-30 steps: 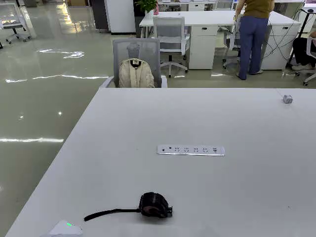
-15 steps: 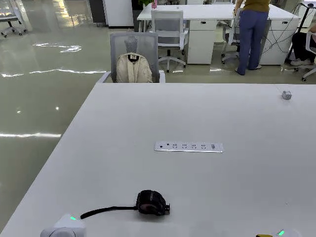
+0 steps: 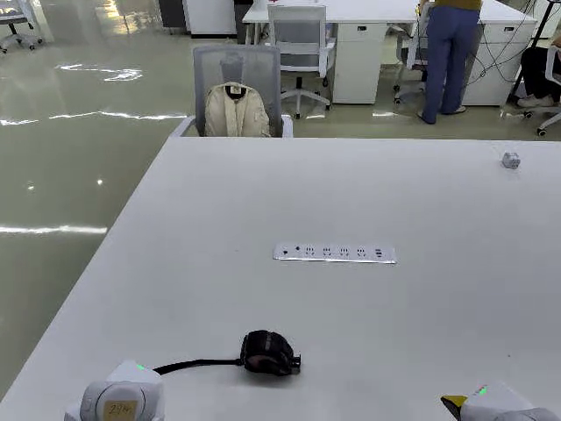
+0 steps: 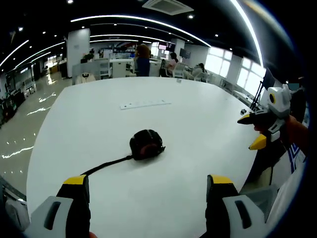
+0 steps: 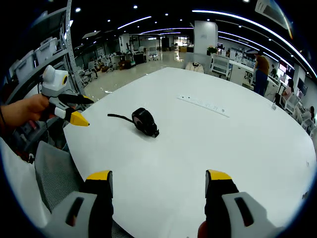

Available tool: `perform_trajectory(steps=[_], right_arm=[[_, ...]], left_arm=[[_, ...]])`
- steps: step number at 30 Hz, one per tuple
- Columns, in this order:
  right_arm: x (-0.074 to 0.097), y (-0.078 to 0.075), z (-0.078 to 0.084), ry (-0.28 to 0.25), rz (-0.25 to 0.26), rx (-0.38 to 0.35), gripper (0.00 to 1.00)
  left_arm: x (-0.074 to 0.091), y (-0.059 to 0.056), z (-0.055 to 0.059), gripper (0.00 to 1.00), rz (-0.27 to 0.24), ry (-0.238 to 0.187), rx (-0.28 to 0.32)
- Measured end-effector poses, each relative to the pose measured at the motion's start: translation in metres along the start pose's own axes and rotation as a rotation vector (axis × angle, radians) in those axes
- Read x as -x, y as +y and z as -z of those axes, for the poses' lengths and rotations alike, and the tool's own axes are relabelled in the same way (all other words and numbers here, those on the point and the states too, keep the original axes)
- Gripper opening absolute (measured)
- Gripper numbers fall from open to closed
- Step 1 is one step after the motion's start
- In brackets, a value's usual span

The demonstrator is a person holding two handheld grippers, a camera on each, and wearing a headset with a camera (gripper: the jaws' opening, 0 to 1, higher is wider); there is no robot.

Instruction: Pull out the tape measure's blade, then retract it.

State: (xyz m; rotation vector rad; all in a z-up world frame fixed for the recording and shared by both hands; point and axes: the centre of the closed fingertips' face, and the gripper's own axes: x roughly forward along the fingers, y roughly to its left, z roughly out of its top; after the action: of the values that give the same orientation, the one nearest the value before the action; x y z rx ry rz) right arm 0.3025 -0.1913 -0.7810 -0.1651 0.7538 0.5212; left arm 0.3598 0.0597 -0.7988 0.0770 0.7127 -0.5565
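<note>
Mostly cut off in the head view, left gripper [image 4: 148, 181] and right gripper [image 5: 158, 176] are held jaws spread, nothing gripped. Tape measure [image 3: 270, 353] is laid near the table's [image 3: 351, 193] front edge; blade not discernible.

Your round plastic tape measure [image 3: 270, 353] is black with a dull reddish-brown side, and its thin wrist strap [image 3: 197, 363] is black too. The flat tabletop [image 3: 351, 193] is plain matte white. The long socket strip [image 3: 334, 253] is white with dark holes. Your left gripper [image 4: 147, 182] and right gripper [image 5: 158, 175] are pale grey with yellow jaw tips. The mesh office chair [image 3: 237, 66] is grey, and the jacket [image 3: 235, 111] on it is cream.
</note>
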Motion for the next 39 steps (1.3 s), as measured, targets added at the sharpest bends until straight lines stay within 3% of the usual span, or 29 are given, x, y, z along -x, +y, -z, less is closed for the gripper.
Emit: perform_trajectory(steps=[39], right_arm=[[-0.044, -0.006, -0.011, 0.048, -0.056, 0.084, 0.75]], left_arm=[[-0.036, 0.006, -0.004, 0.92, 0.046, 0.035, -0.05]])
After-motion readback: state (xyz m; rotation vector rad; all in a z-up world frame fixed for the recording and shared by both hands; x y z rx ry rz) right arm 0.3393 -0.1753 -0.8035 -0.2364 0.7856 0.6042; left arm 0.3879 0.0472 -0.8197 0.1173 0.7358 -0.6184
